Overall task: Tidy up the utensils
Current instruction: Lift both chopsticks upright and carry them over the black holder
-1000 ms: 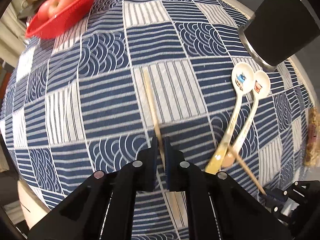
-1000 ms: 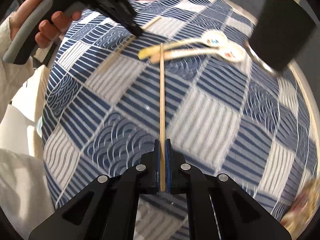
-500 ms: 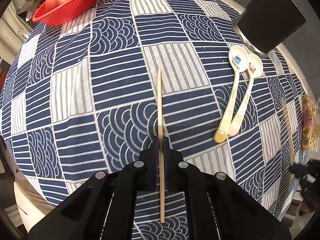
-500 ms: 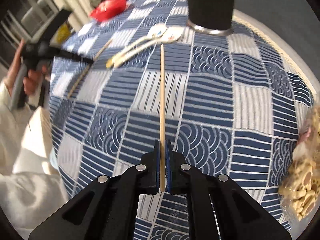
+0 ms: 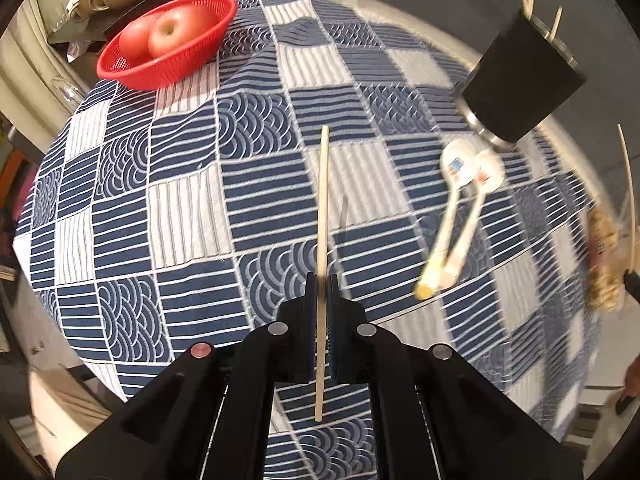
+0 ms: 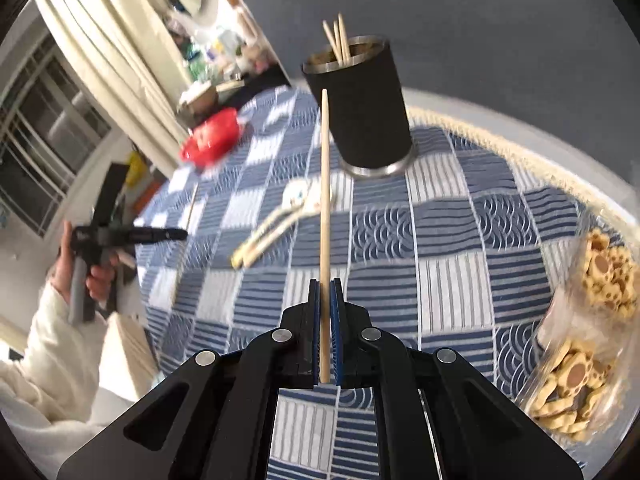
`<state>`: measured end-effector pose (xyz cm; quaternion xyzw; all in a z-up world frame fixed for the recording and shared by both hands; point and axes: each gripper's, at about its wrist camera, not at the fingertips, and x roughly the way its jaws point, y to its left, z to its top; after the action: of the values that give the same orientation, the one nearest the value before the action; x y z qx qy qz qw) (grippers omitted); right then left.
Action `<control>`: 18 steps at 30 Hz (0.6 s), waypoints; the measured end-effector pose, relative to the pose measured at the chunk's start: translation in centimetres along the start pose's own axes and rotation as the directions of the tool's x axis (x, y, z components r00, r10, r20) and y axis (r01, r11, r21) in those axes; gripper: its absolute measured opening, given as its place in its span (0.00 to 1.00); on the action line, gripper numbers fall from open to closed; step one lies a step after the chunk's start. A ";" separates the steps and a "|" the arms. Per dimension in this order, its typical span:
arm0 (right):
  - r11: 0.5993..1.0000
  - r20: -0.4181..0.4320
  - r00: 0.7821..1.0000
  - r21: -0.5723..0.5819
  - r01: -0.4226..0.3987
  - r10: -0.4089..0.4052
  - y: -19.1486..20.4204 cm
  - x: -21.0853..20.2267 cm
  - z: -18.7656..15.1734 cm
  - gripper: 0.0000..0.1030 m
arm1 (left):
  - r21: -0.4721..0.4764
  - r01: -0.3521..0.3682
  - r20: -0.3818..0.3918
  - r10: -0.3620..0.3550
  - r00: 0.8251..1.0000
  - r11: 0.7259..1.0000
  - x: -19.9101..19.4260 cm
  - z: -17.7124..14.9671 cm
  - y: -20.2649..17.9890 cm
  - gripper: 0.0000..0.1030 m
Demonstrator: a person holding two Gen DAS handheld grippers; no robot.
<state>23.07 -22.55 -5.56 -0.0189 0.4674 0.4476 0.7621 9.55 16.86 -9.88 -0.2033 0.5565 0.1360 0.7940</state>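
Observation:
My left gripper is shut on a wooden chopstick, held above the blue patchwork tablecloth. A second chopstick is clamped in my right gripper, which is shut, its tip pointing toward the black utensil holder. That holder stands at the table's far right with several chopsticks in it. Two white ceramic spoons lie side by side on the cloth below it, and they show as spoons left of the right chopstick. The right hand's chopstick shows at the left view's right edge.
A red basket with apples sits at the far left of the table. A clear bag of paw-shaped biscuits lies at the right edge. A hand in a white sleeve holds the left gripper off the table's left side.
Both grippers have risen from the cloth with their chopsticks. The right one has rolled and swung so the holder is now straight ahead; the left chopstick now hangs clear of the table.

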 end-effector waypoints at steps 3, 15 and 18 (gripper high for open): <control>0.999 0.057 0.997 0.020 -0.049 0.048 0.0 -1.2 1.1 0.05 | 0.006 0.008 0.050 -0.008 0.999 1.000 0.2 2.3 -2.8 0.05; 0.996 0.071 0.996 0.071 -0.050 0.045 -0.8 -1.8 7.5 0.05 | 0.063 0.007 0.171 -0.017 0.985 0.998 -4.1 7.9 -5.1 0.05; 0.994 0.002 1.000 0.109 -0.014 0.014 -1.1 -1.3 9.4 0.05 | 0.089 0.029 0.206 -0.047 0.977 0.996 -4.9 9.5 -6.3 0.05</control>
<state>30.18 -19.89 0.23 0.0261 0.4907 0.4268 0.7592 18.56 15.87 -1.39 -0.1647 0.4717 0.1174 0.8582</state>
